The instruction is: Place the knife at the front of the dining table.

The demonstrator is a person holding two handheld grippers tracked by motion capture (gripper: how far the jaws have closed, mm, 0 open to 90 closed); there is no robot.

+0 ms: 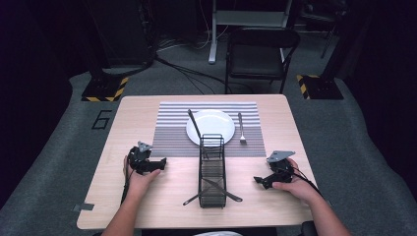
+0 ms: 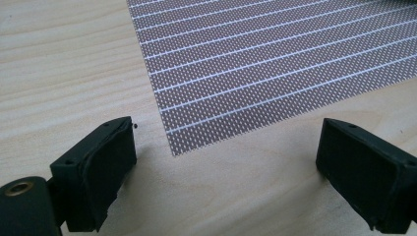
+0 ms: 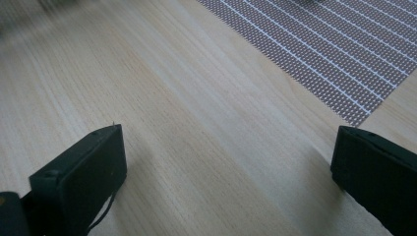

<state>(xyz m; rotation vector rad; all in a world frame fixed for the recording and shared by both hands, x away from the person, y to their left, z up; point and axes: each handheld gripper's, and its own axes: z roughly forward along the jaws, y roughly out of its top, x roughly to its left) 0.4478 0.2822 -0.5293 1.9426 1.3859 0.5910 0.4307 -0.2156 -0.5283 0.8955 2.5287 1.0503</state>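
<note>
A white plate (image 1: 214,123) sits on a striped placemat (image 1: 169,125) with a dark utensil (image 1: 194,124) leaning across its left rim. Right of the plate lies a fork (image 1: 241,129). A black wire caddy (image 1: 212,169) stands in front of the mat, and a knife (image 1: 223,190) and another utensil (image 1: 192,199) poke out near its front end. My left gripper (image 1: 163,162) rests open on the table to the caddy's left; its jaws (image 2: 226,167) frame the mat's corner (image 2: 177,147) with nothing between them. My right gripper (image 1: 256,180) is open and empty to the caddy's right (image 3: 228,167).
The wooden table (image 1: 142,110) stands on grey carpet. Behind it are a black folding chair (image 1: 258,54) and stand bases with yellow-black hazard tape (image 1: 103,91). Bare wood lies on both sides of the caddy.
</note>
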